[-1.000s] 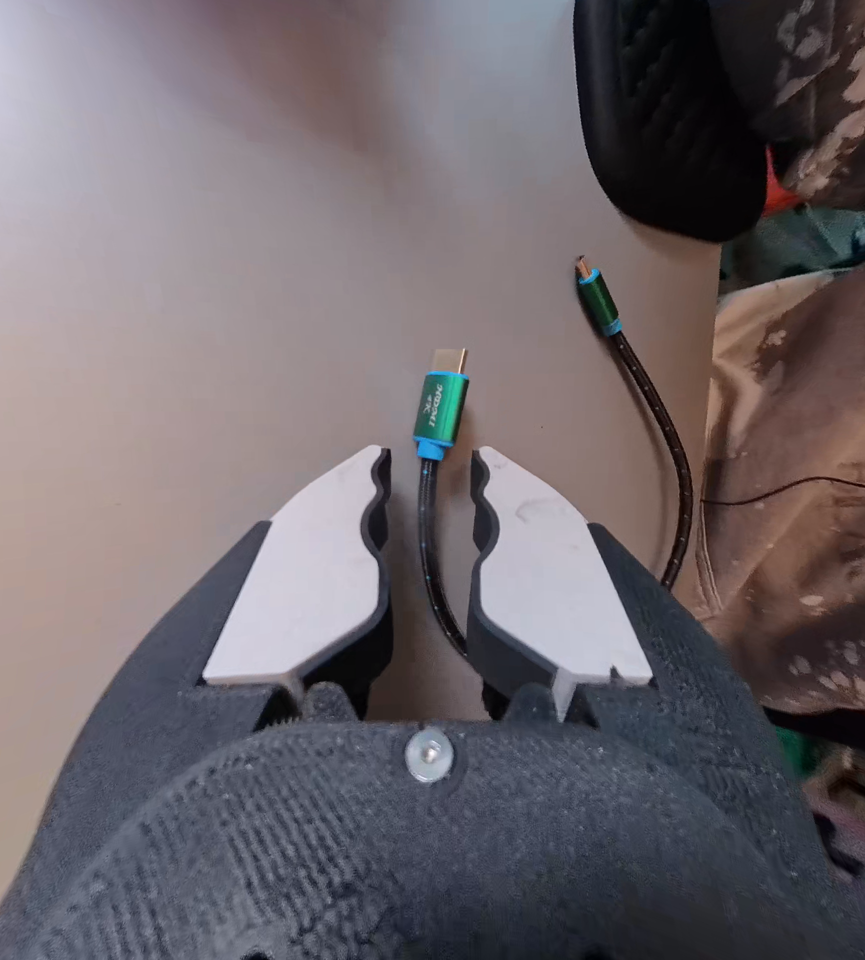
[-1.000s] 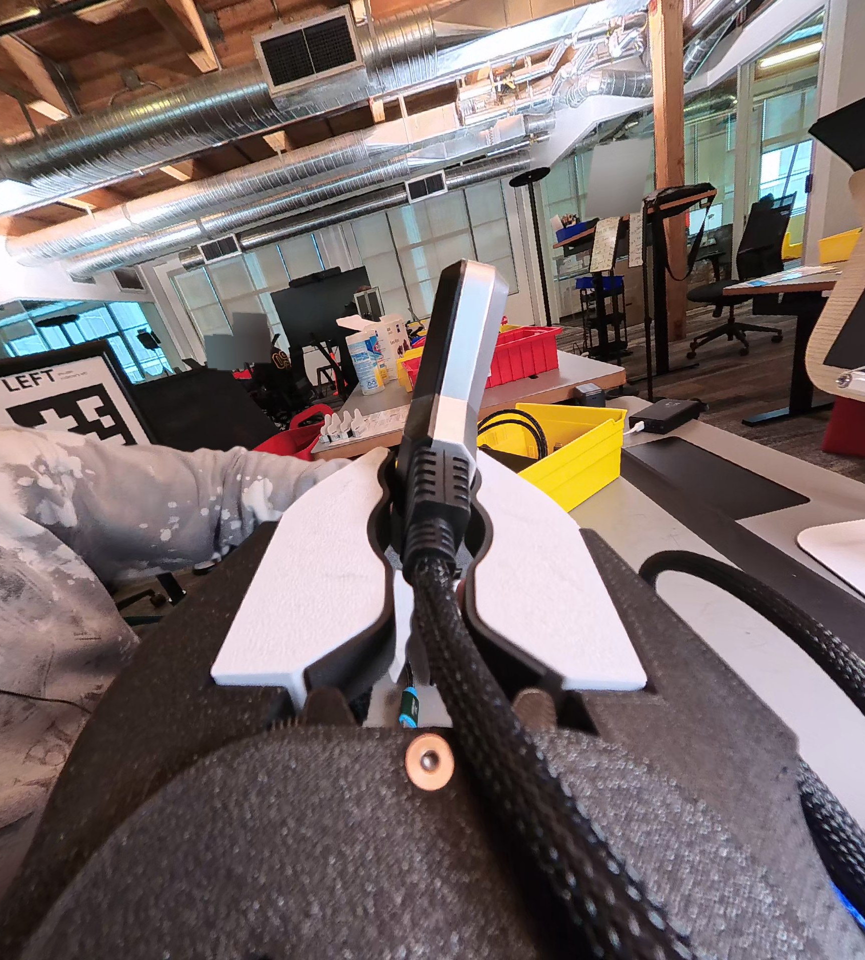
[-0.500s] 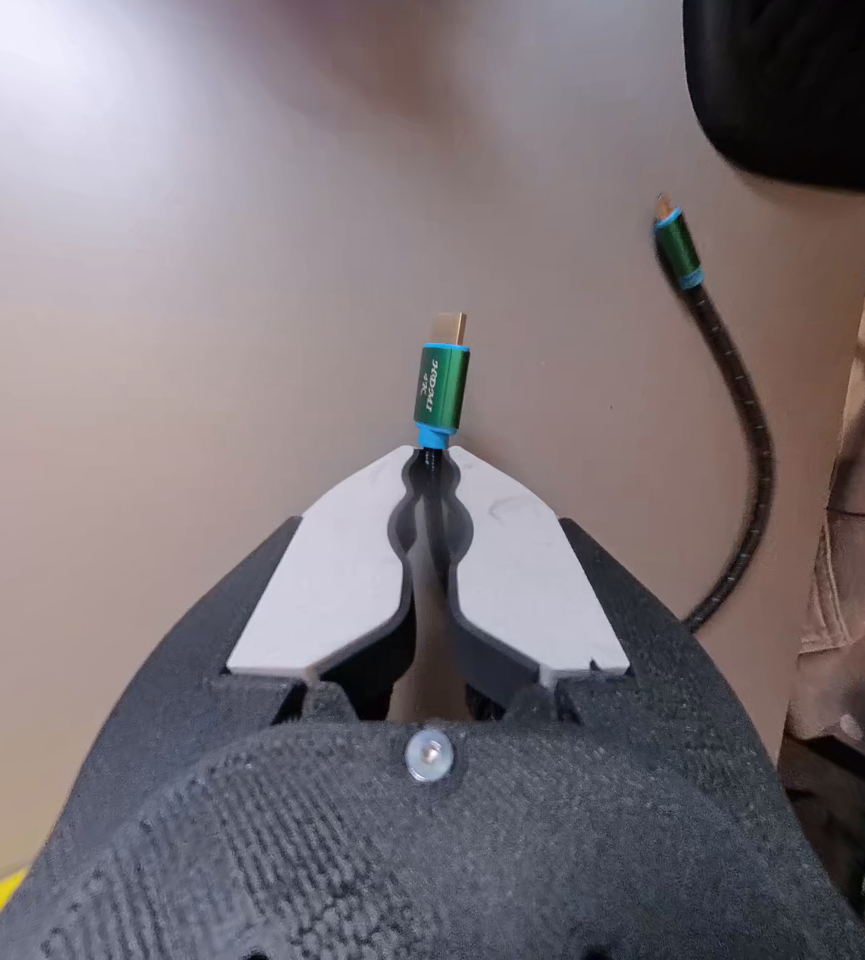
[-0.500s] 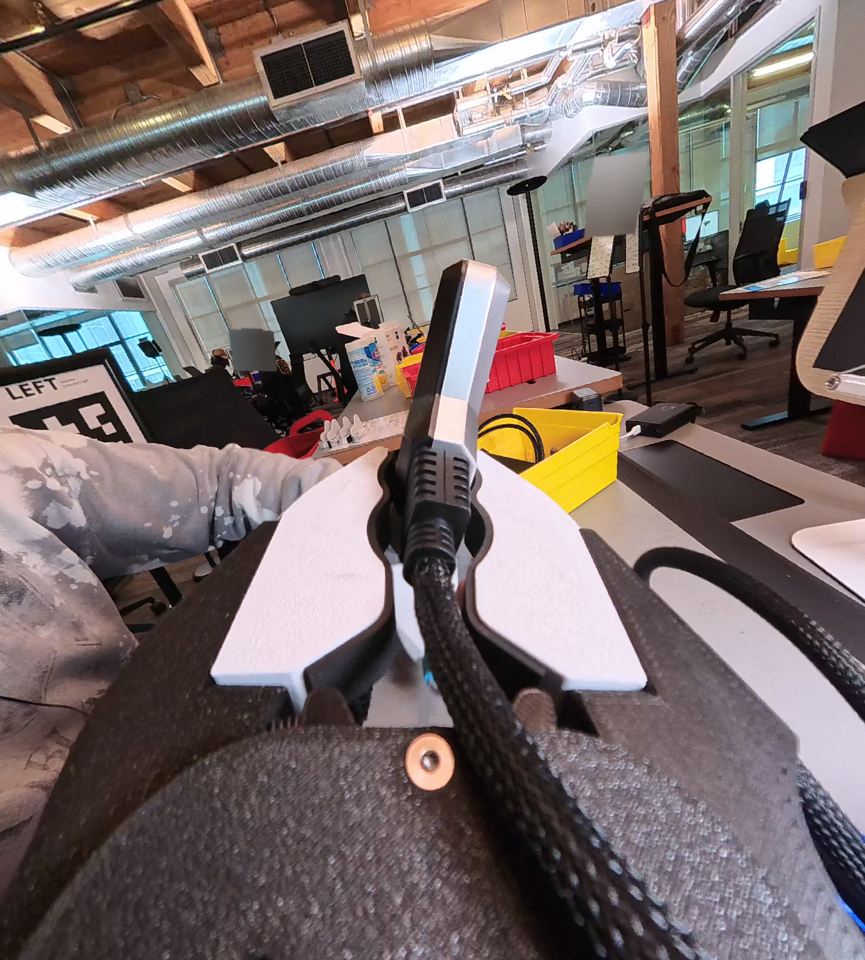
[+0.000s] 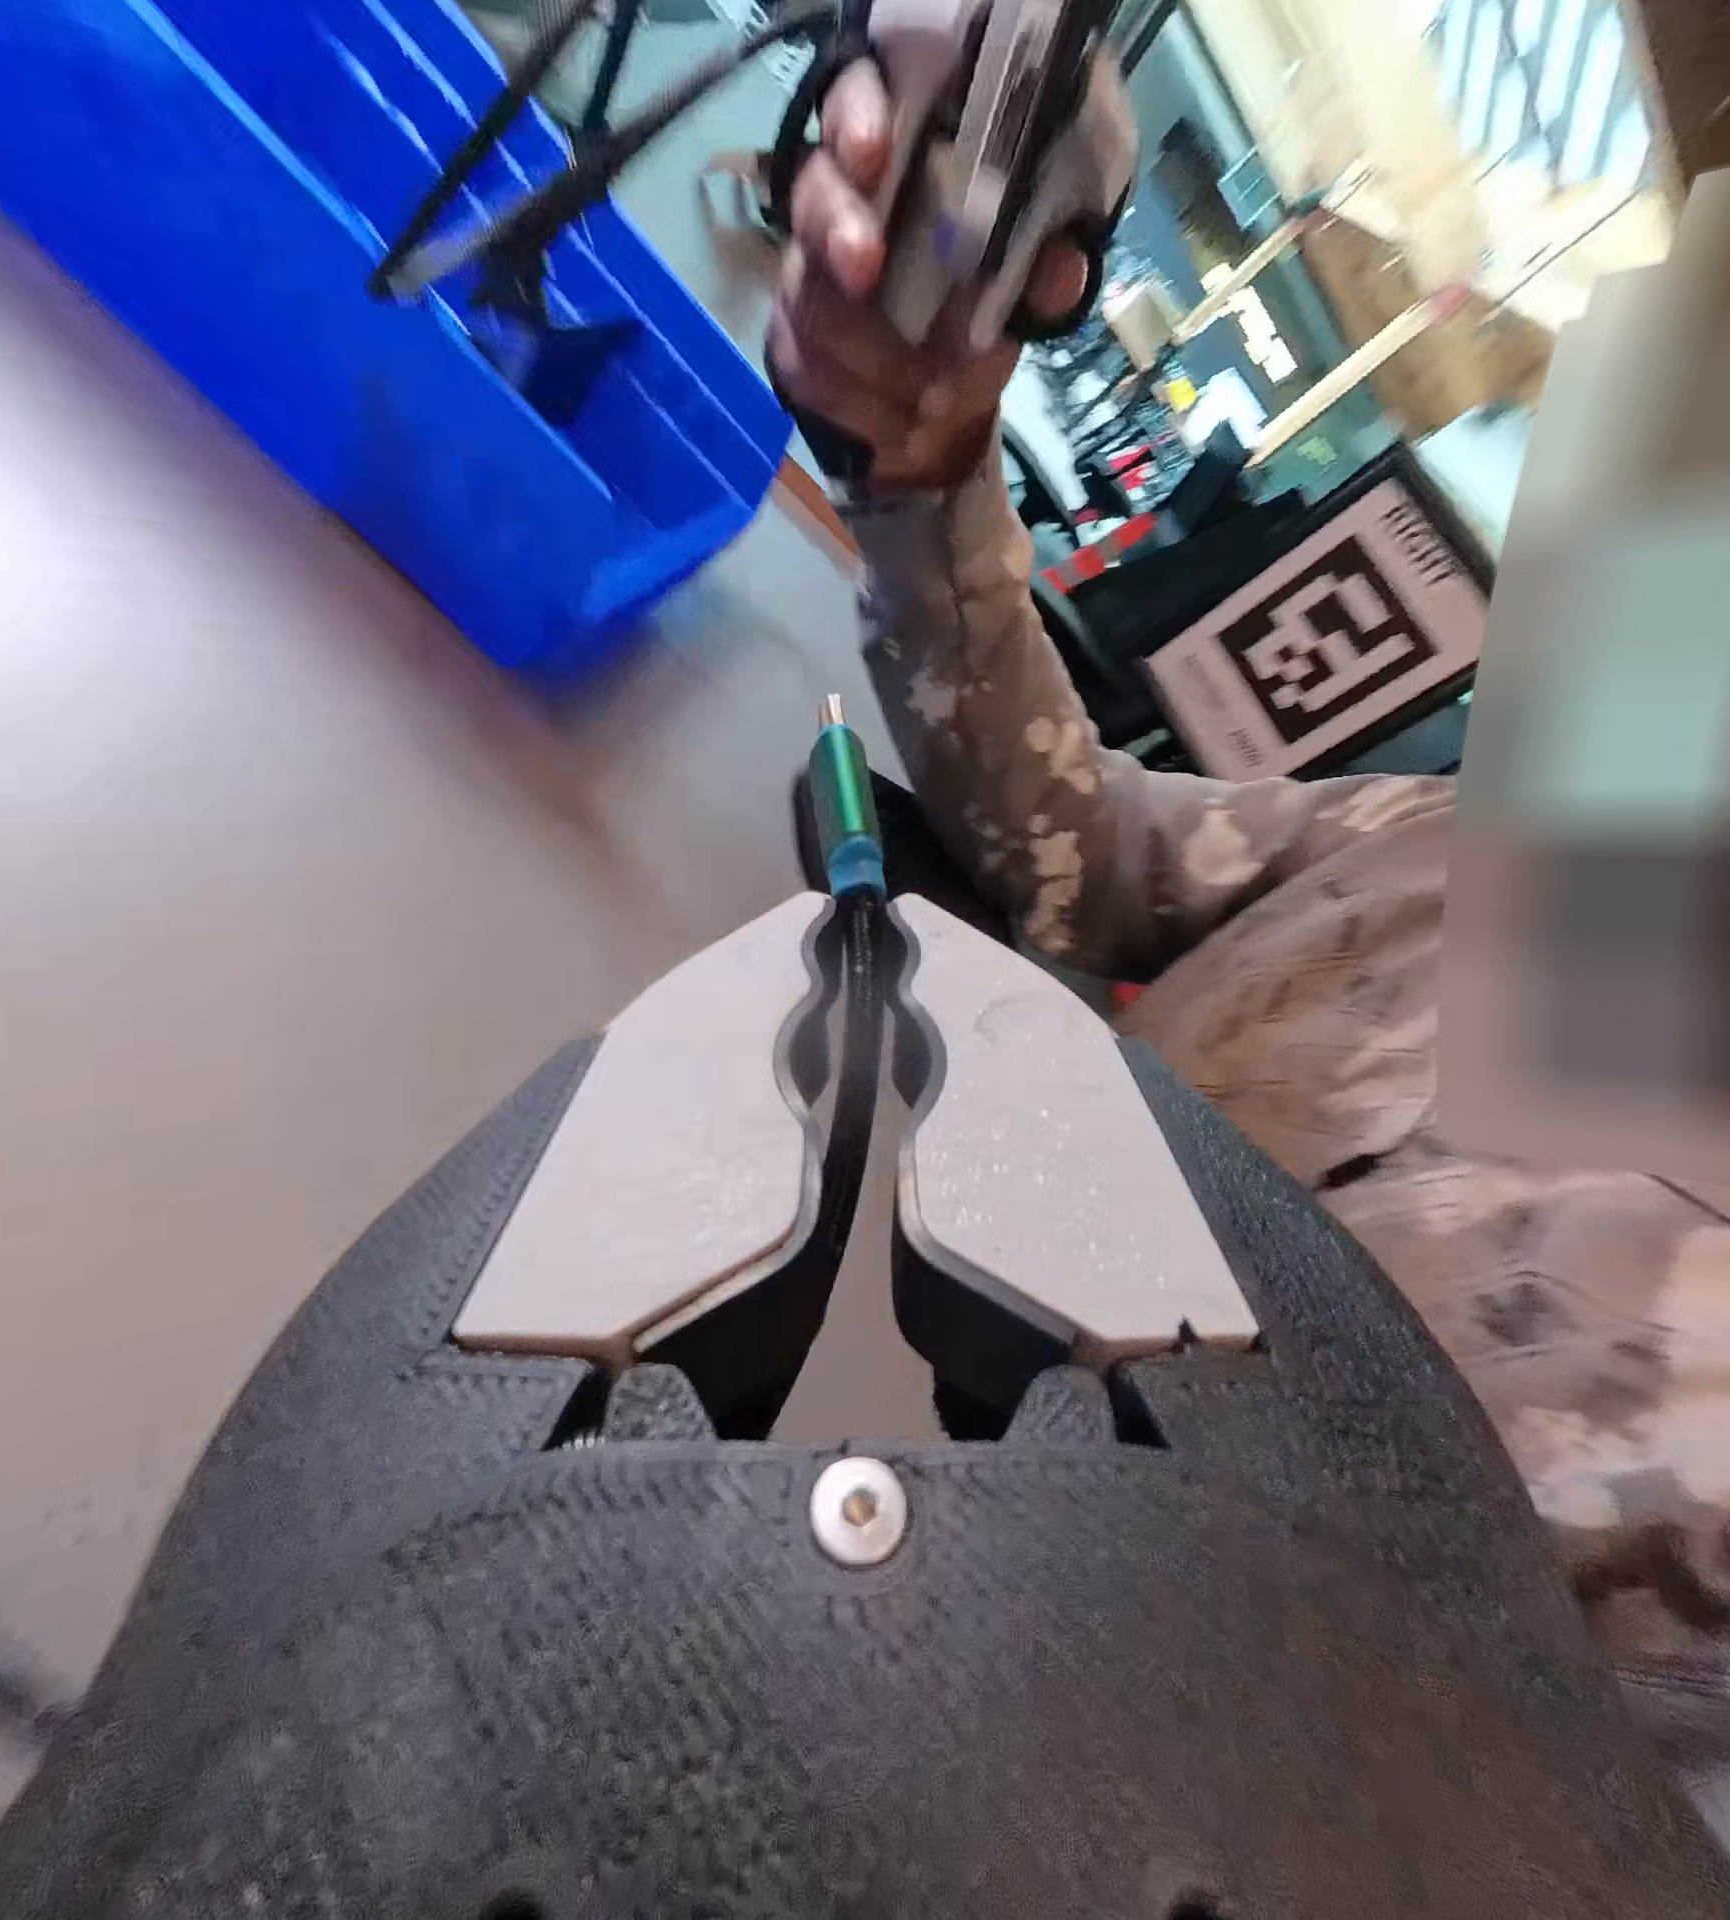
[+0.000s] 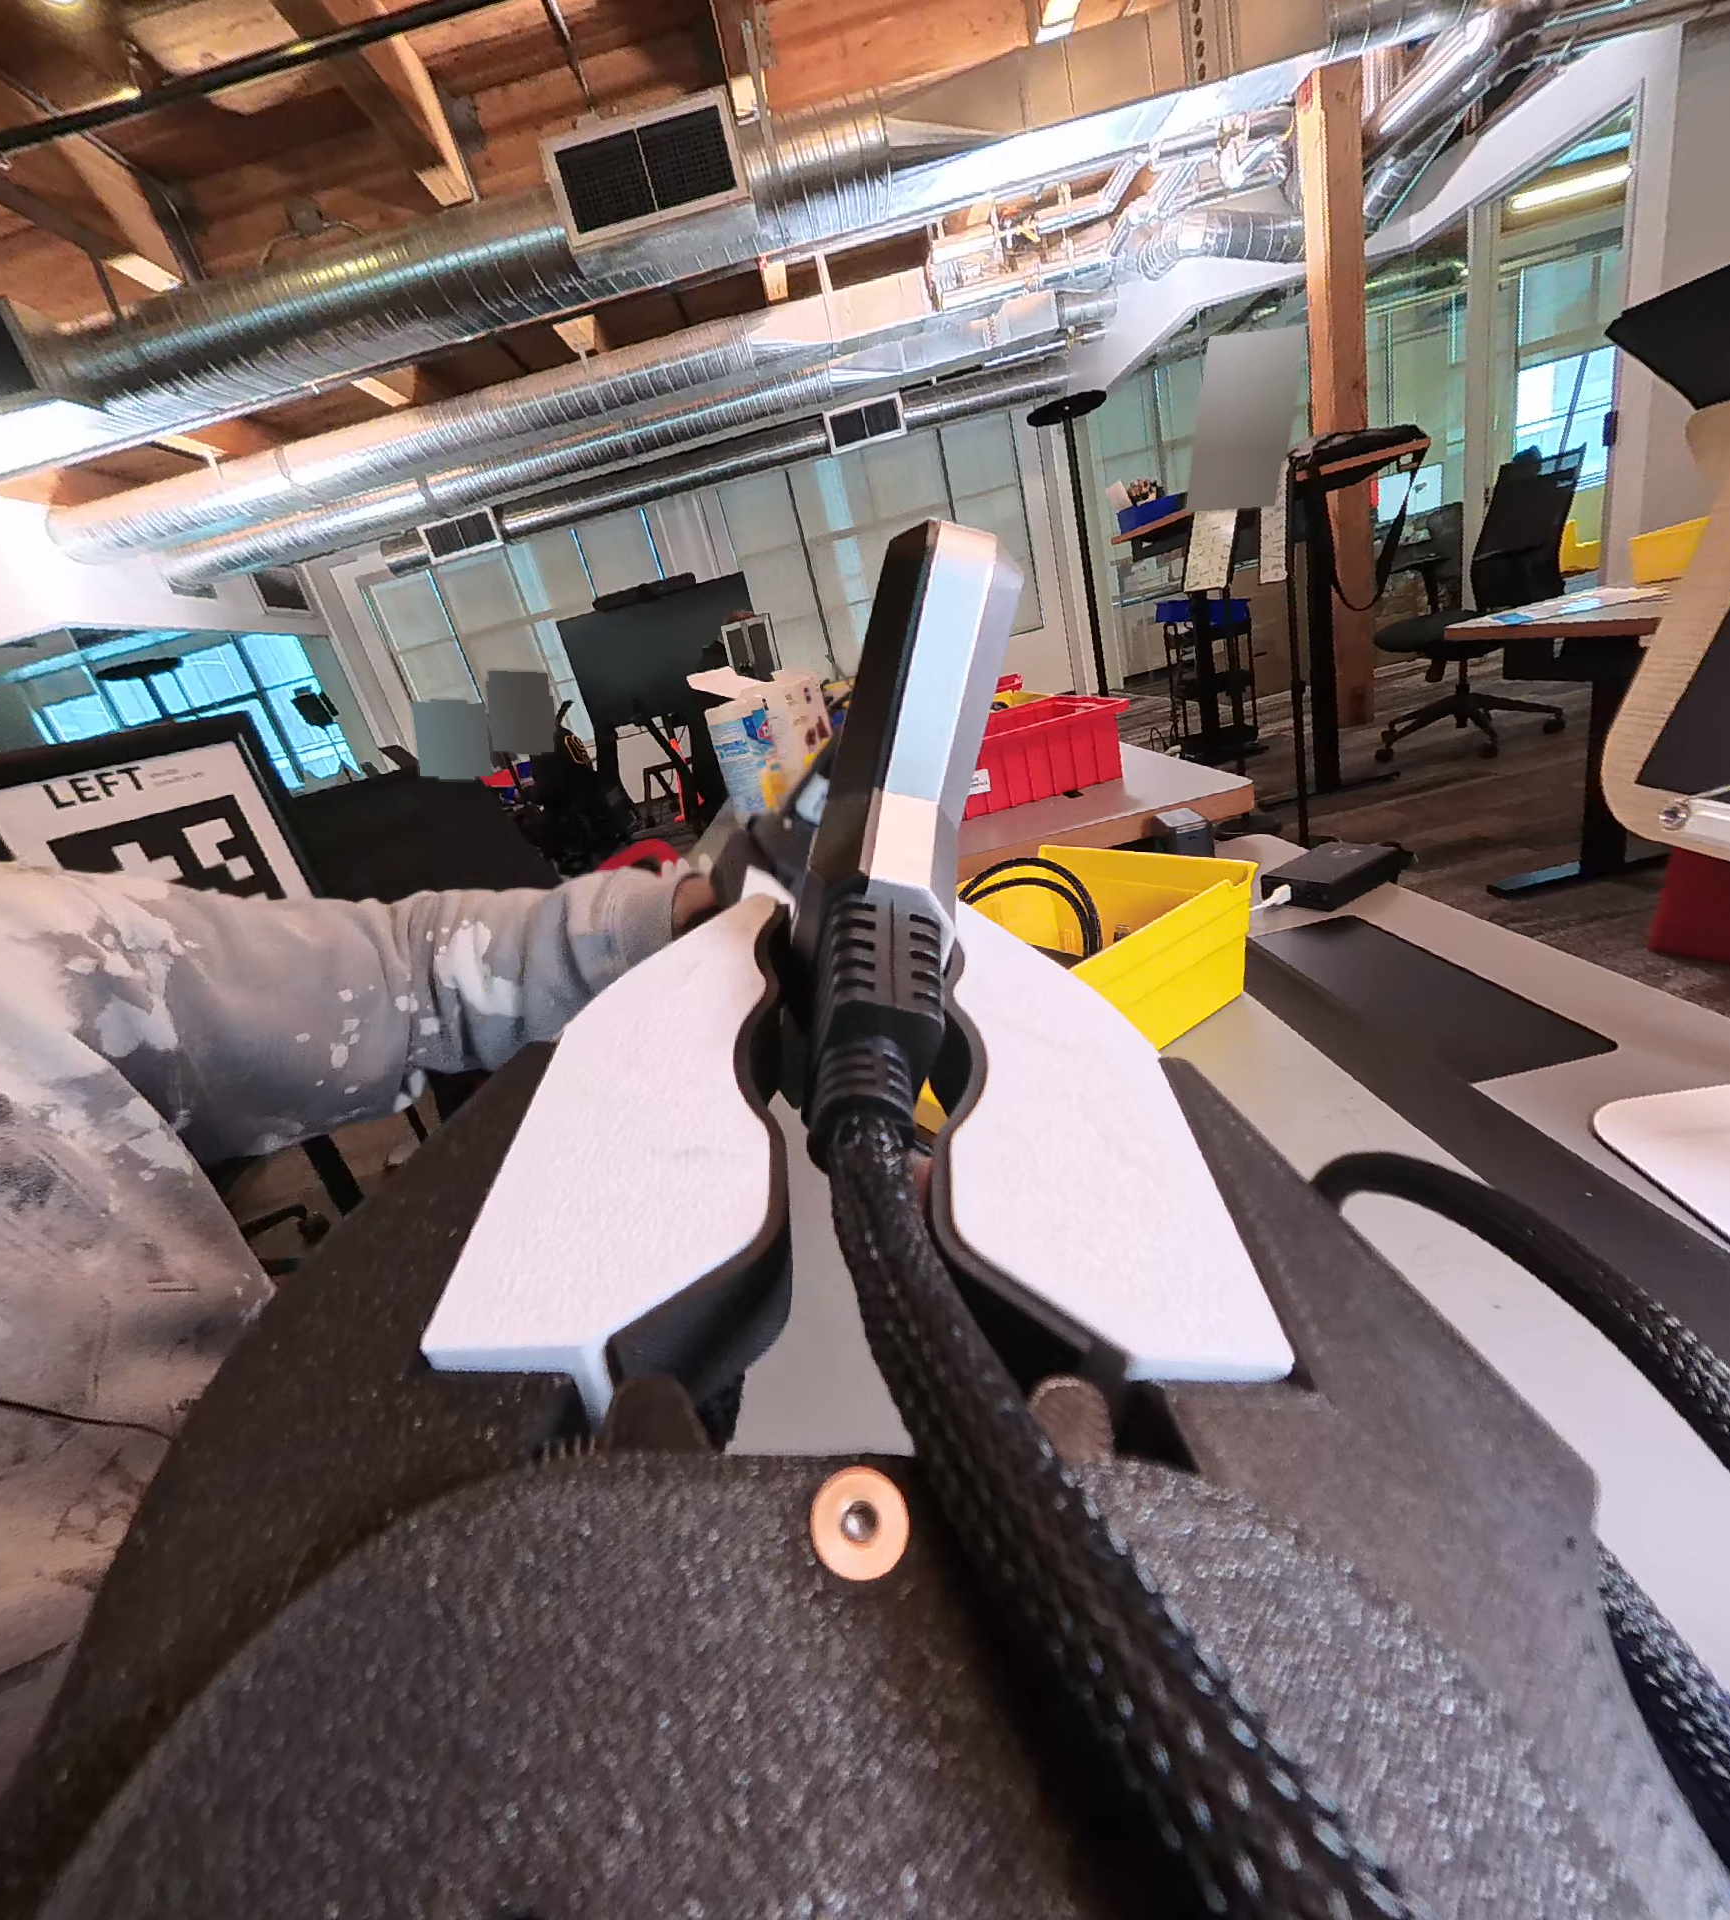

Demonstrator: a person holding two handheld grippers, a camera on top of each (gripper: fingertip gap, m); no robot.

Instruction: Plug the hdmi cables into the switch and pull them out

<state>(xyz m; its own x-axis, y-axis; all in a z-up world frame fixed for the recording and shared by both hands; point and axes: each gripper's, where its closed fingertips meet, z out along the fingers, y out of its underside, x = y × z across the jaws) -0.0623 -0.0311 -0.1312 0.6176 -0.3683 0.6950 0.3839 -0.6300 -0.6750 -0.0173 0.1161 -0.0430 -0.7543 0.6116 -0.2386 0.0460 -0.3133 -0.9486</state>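
Left wrist view: left gripper [image 5: 859, 914] clamped on black braided HDMI cable [image 5: 856, 1039], green metal plug [image 5: 843, 805] at 12 o'clock, blue plastic bin [image 5: 321, 312] at 10 o'clock; right wrist view: right gripper [image 6: 866, 935] pinching silver-and-black slab-shaped switch [image 6: 918, 717] by its ribbed black connector [image 6: 882, 987], yellow plastic bin [image 6: 1167, 925] at 2 o'clock.

Blue bin [image 5: 341, 343] on grey tabletop [image 5: 165, 935], yellow bin [image 6: 1152, 935] holding black cable, red bin [image 6: 1048, 743] beyond

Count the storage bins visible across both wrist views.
3. A blue bin on the table in the left wrist view; a yellow bin and a red bin beyond the switch. Others may be hidden.
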